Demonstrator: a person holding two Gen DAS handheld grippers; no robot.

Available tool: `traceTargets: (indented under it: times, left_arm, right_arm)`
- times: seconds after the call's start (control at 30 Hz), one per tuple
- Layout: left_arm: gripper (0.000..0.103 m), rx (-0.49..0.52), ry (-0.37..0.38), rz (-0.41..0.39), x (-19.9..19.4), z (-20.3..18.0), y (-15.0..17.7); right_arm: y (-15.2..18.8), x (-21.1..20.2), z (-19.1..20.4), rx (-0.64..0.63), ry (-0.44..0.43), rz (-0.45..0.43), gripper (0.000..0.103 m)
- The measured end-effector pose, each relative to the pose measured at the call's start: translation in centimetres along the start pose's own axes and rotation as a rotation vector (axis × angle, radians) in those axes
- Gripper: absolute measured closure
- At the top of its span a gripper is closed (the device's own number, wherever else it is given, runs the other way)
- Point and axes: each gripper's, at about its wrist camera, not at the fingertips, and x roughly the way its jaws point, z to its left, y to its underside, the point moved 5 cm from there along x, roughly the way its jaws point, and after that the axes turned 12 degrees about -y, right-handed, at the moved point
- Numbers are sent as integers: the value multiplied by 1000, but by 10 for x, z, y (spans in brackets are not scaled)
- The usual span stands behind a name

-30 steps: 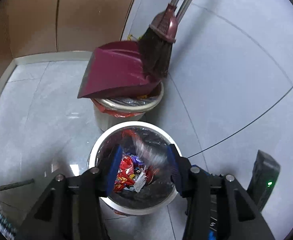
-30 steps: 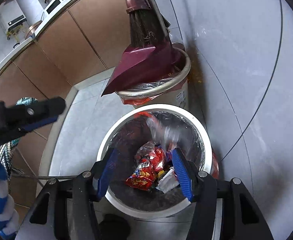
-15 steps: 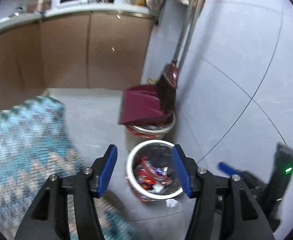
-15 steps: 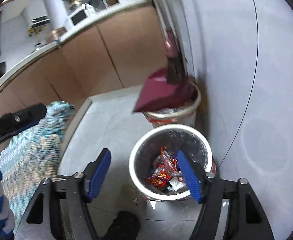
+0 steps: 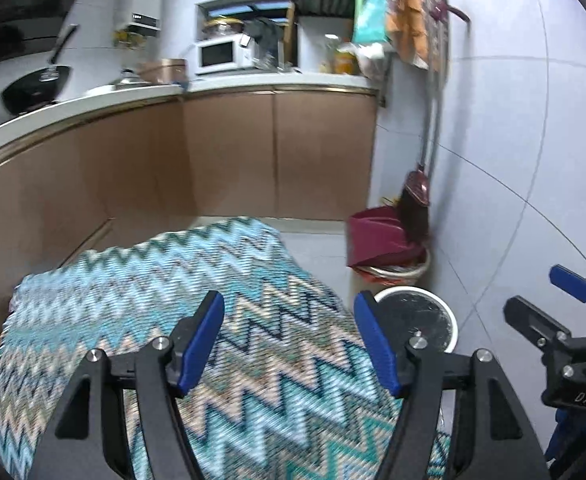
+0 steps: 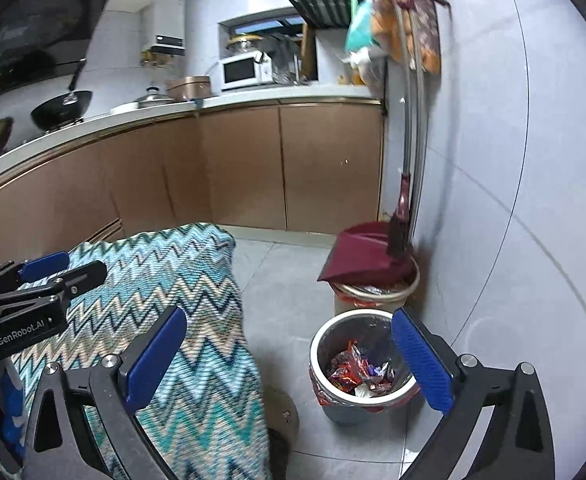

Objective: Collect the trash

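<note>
Both tools are opening with nothing between their jaws: left gripper (image 5: 289, 344) over a zigzag cloth (image 5: 165, 296), right gripper (image 6: 289, 356) widest. Beyond, wrappers (image 6: 359, 372) fill the bin (image 6: 321, 344) on the floor, beside the wall, with the dustpan (image 6: 361, 260) behind.

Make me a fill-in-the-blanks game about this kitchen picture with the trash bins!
1. The colorful wrappers lie inside the ____ bin.
2. The maroon dustpan rests on top of the ____ bin.
3. The broom leans against the ____.
4. The right tongs hold ____, and their jaws are opening.

Missing words: nearer; farther; wall; nothing
</note>
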Motion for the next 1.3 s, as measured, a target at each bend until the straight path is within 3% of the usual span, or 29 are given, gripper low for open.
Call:
traceTargets:
  times: [0.17, 0.43, 1.3]
  left_arm:
    - [33, -53, -65, -31, -27, 28, 8]
    - [31, -47, -165, -57, -45, 39, 16]
    - [30, -75, -205, -98, -76, 64, 32]
  right_arm:
    - [5, -12, 19, -36, -5, -2, 0]
    - [13, -30, 25, -41, 0, -17, 0]
    - [15, -53, 36, -82, 16, -51, 0]
